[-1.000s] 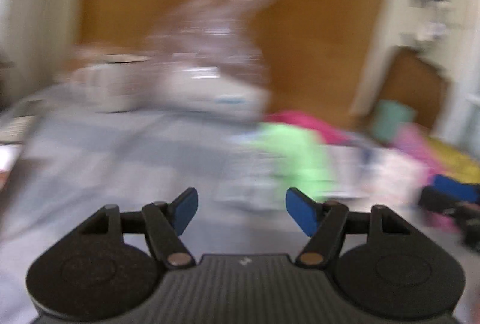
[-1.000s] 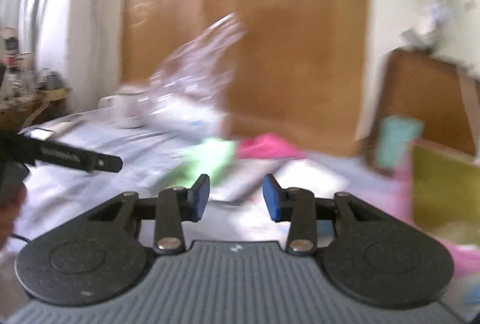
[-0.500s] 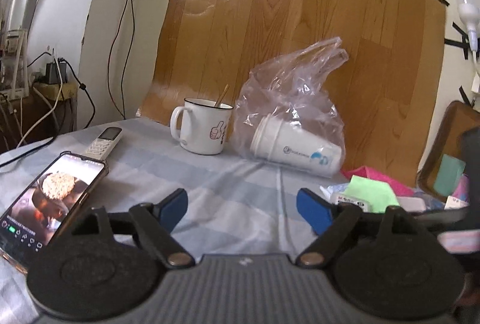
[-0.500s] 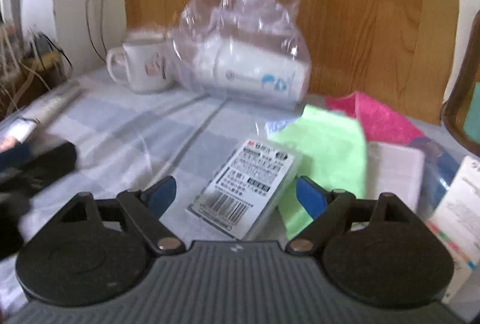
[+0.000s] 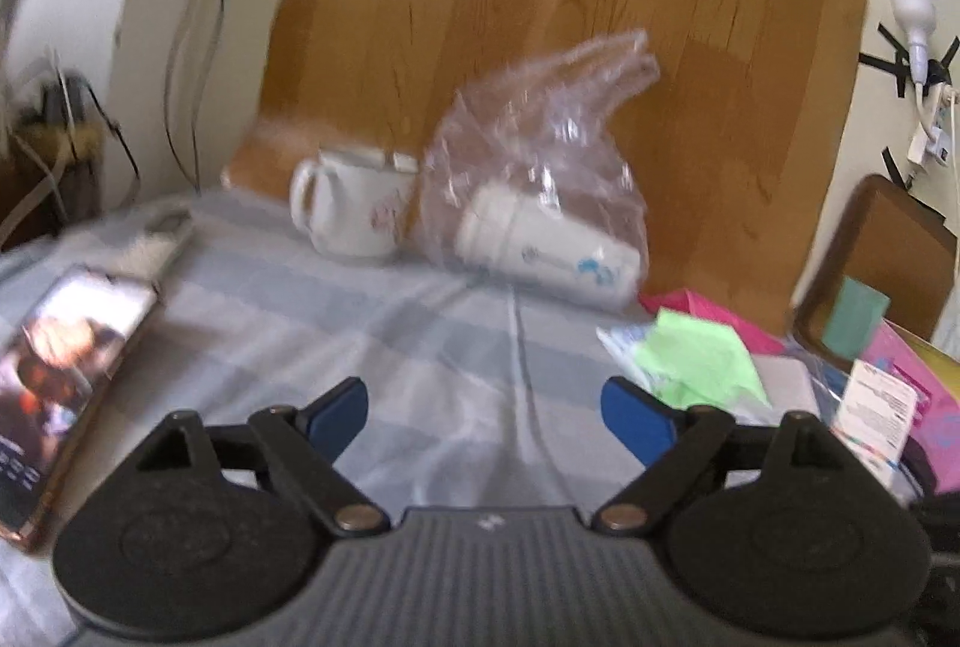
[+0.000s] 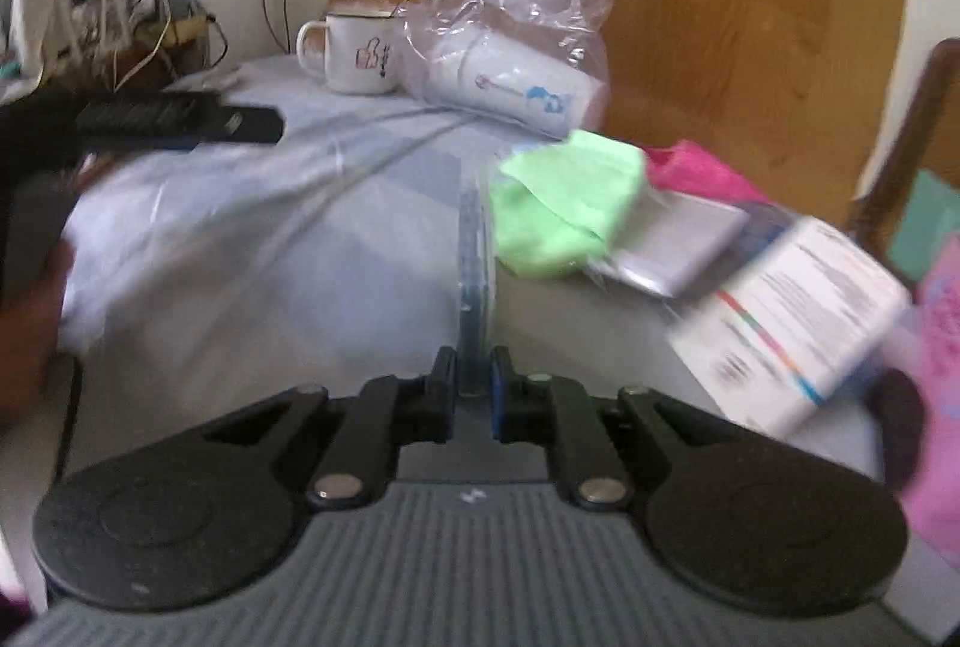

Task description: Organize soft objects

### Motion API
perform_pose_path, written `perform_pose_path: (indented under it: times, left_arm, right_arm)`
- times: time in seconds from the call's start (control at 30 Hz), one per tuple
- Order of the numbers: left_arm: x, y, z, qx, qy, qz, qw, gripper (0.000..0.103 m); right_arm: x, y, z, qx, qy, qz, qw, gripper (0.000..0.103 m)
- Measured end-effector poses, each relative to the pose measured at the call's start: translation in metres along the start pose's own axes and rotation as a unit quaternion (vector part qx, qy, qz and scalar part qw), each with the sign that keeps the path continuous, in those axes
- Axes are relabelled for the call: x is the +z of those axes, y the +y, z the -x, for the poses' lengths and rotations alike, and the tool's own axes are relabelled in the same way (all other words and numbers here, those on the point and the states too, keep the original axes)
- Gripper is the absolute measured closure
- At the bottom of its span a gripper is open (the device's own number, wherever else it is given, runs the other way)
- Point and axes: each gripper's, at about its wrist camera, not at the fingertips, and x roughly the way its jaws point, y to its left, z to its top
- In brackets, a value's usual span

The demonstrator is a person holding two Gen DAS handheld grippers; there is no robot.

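Right gripper [image 6: 474,395]: closed on a thin flat packet [image 6: 474,251], held edge-on and upright between the pads; packet sticks forward over the bed sheet [image 6: 270,239].
Left gripper [image 5: 486,407]: wide apart, nothing held, hovering over bare sheet.
Step in hand (judged): carrying the packet off to sort it; destination not visible.
Technique: keep the pinch firm, since a slim slick packet may pivot or slip; carry low and level; set flat before releasing; avoid sweeping through the pile.
Green cloth [image 6: 564,203]: crumpled on the sheet, just right of the packet's far end, ahead of the right gripper; contact with packet cannot be judged through blur.
Pink cloth [image 6: 696,167]: behind the green one, near the wood board [image 6: 750,17].
White box [image 6: 786,317]: right of the gripper, blurred.
From the left wrist: green cloth [image 5: 696,359] just past the right fingertip [image 5: 636,419], apart from it.
Risk: blurred frames suggest fast motion; slow down before placing.
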Motion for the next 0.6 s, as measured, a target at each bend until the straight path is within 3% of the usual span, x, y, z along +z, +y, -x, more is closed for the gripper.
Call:
perform_pose_path:
  times: [0.13, 0.2, 0.27, 0.4, 0.53, 0.6]
  left_arm:
    - [-0.001, 0.005, -0.005, -0.032, 0.05, 0.031, 0.9978, 0.02]
    - [-0.004, -0.001, -0.002, -0.06, 0.072, 0.04, 0.9948, 0.021]
    - [-0.008, -0.016, 0.002, -0.091, 0.092, 0.033, 0.991, 0.021]
    - [-0.009, -0.052, 0.005, -0.141, 0.13, 0.009, 0.9813, 0.02]
    - [-0.01, -0.075, 0.0, -0.172, 0.171, 0.02, 0.9698, 0.02]
    - [-0.01, -0.082, -0.001, -0.163, 0.179, 0.016, 0.9701, 0.02]
  right_arm:
    - [-0.028, -0.01, 0.03, -0.004, -0.009, -0.02, 1.0, 0.084]
    - [-0.04, -0.015, 0.042, -0.008, -0.017, -0.047, 0.999, 0.061]
    - [-0.043, -0.018, 0.043, -0.003, -0.02, -0.062, 0.998, 0.051]
    - [-0.041, -0.016, 0.044, 0.0, -0.029, -0.059, 0.998, 0.049]
    - [-0.038, -0.014, 0.047, 0.01, -0.046, -0.056, 0.997, 0.046]
    - [-0.038, -0.011, 0.049, 0.023, -0.053, -0.054, 0.997, 0.041]
